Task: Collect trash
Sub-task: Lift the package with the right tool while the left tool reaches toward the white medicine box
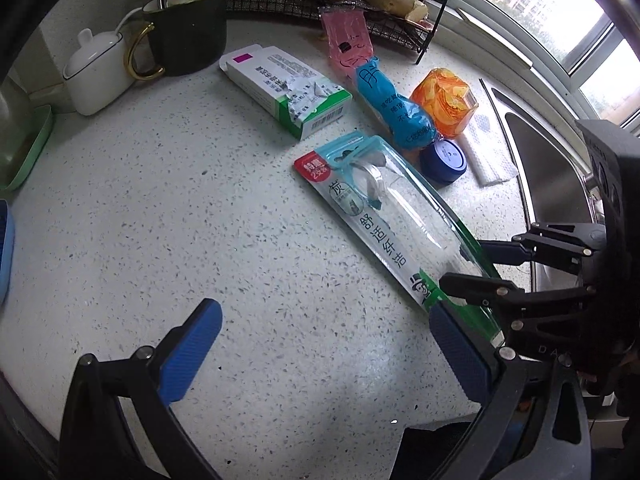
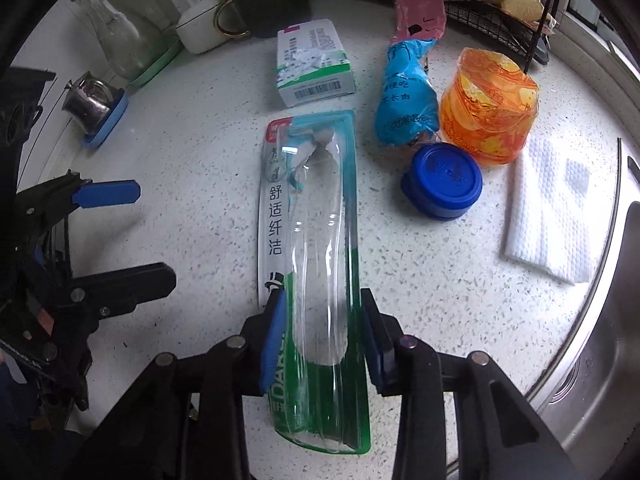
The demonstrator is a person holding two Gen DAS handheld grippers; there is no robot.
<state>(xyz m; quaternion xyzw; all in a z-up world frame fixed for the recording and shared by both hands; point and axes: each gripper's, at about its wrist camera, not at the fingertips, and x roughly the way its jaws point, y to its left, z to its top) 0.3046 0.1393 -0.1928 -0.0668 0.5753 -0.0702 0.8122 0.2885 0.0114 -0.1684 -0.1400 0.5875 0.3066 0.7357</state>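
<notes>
We see our right claw (image 2: 324,340) squeezing the near end of the long clear and green toothbrush pack (image 2: 310,240). It lies flat on the speckled white desk (image 2: 200,140), pointing away from us. Our left claw (image 1: 324,352) hangs wide, holding nothing.

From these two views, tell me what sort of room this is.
Most likely a home kitchen: a speckled countertop runs up to a steel sink, a black mug holding utensils stands at the back, and a wire rack holds what looks like ginger.
</notes>
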